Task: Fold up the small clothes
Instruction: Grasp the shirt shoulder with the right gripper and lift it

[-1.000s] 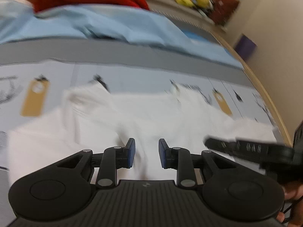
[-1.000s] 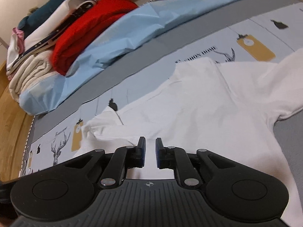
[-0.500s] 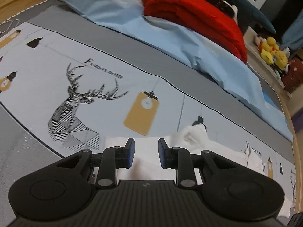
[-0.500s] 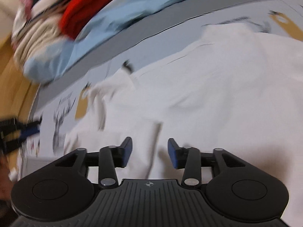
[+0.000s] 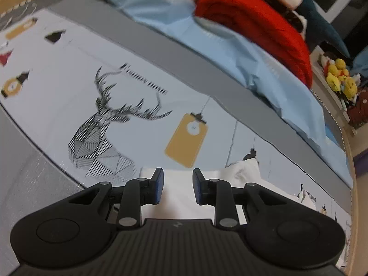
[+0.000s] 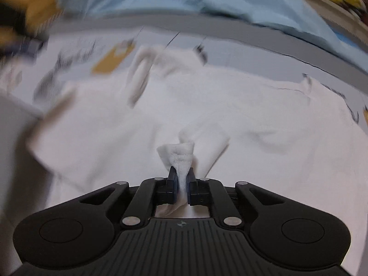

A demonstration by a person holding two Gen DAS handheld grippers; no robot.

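Right gripper (image 6: pixel 181 179) clamped tight on a bunched-up edge of the small white cotton garment (image 6: pixel 230 105), a puckered tuft of cloth squeezed between the blue pads and poking out past the tips; gripped at an edge, presumably, so that part can be lifted and carried over the rest for a fold. Spread mostly flat on the printed grey-and-pale-blue bed cover (image 5: pixel 138 53), that garment, one loose piece curling up at the far side, the rest blurred in the right wrist view. Over on the left wrist view: left gripper (image 5: pixel 178 188) partly open, a clear gap between the pads, nothing pinched, poised just above the near straight edge of the same white cloth, beside the line-drawn deer head (image 5: pixel 101 133) and the mustard tag print (image 5: pixel 186 145). Looks lined up for taking a second hold, so the fold can go over evenly rather than dragging askew from one corner. Well beyond, along the far edge of the bed, a rumpled light-blue sheet (image 5: pixel 253 55) under a folded red knit blanket (image 5: pixel 253 25), clear of the working area. Fold itself not yet made.
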